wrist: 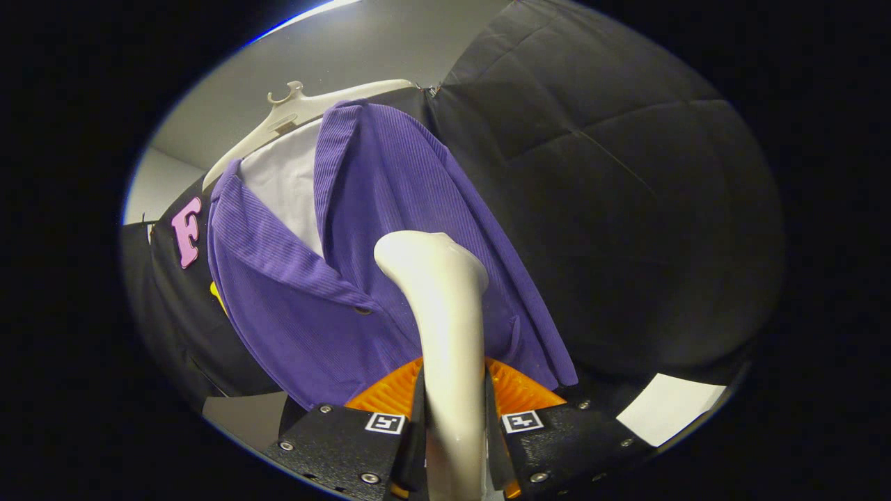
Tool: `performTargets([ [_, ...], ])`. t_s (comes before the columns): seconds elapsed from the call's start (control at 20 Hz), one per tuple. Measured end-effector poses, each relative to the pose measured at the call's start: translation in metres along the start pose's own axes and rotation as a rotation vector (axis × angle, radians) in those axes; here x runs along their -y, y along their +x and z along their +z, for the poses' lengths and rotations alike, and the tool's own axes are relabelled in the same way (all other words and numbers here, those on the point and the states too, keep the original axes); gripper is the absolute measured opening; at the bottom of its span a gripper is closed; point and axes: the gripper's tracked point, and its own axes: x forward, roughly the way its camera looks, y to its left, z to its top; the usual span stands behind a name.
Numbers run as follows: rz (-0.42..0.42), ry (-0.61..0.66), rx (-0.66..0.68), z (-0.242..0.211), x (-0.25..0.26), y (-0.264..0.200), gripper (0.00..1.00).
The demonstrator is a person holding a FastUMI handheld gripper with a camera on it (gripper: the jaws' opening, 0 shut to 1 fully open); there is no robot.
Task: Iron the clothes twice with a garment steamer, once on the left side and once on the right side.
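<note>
A purple ribbed garment [390, 229] with a white lining hangs on a cream hanger [299, 111] in front of the black booth wall. My gripper [452, 410] is shut on the cream handle of the garment steamer [445, 313], which rises from between the fingers. The steamer's head sits against the garment's right front panel, about mid-height. Orange ribbed finger pads [518, 390] press on the handle from both sides. The garment's lower part is hidden behind the steamer and the fingers.
The quilted black cloth wall [626, 209] stands to the right of and behind the garment. A grey ceiling or wall [348, 56] shows above the hanger. A pale floor patch [668, 407] lies beyond the right finger.
</note>
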Motion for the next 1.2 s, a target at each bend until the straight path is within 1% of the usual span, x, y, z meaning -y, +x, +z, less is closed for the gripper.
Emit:
performTargets([
  [0.3,-0.041,-0.008,-0.056,-0.037,0.020,-0.006,0.36],
  [0.45,-0.028,0.018,-0.086,-0.059,0.021,-0.005,0.36],
  [0.6,-0.034,0.014,-0.099,-0.080,0.032,-0.008,0.36],
  [0.75,-0.034,0.015,-0.061,-0.080,0.030,-0.013,0.36],
  [0.85,-0.027,0.027,-0.013,-0.077,0.029,-0.025,0.36],
  [0.95,-0.027,0.017,0.006,-0.080,0.034,-0.032,0.36],
  [1.05,-0.040,0.006,-0.043,-0.096,0.037,-0.027,0.36],
  [1.2,-0.065,0.033,-0.115,-0.127,0.049,-0.015,0.36],
])
